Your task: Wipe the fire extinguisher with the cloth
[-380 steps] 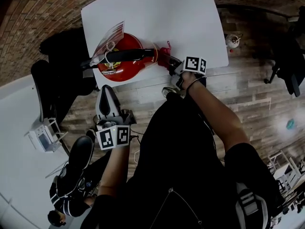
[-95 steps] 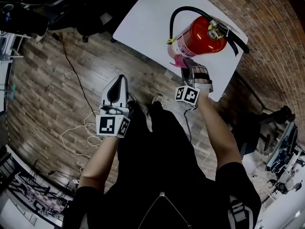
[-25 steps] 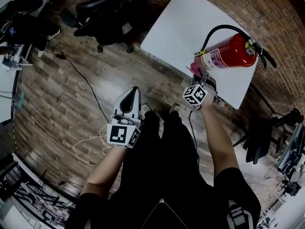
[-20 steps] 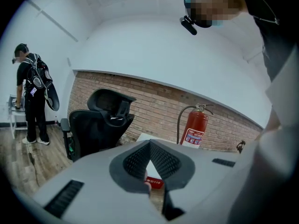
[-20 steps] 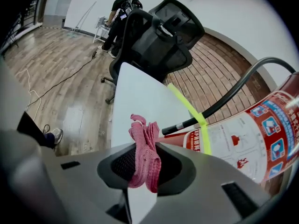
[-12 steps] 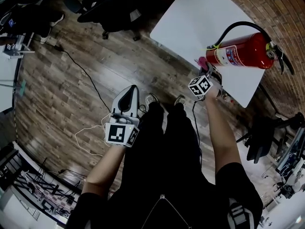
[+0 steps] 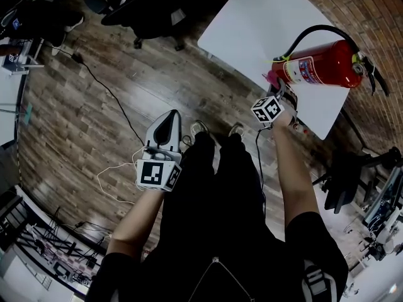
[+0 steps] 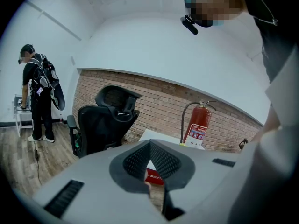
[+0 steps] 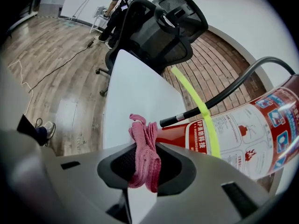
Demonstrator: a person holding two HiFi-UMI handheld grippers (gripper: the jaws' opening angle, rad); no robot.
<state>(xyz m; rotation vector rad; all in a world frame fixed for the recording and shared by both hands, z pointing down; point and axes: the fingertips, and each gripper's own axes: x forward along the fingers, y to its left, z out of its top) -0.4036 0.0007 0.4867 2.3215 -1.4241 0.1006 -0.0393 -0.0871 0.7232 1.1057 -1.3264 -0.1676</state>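
Right gripper [image 9: 142, 164] clamps the cloth [image 9: 145, 146] (pink, bunched) at the extinguisher's [image 9: 252, 134] base on the table [image 9: 128, 90]; left gripper [image 8: 150, 171], jaws together, hangs left.

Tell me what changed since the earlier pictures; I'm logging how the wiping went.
The person has walked round the table; the right gripper now holds the pink cloth at the lower body of the fire extinguisher from another side. Unchanged: cloth pinched in that gripper, extinguisher upright, left gripper shut, empty, away from the table.
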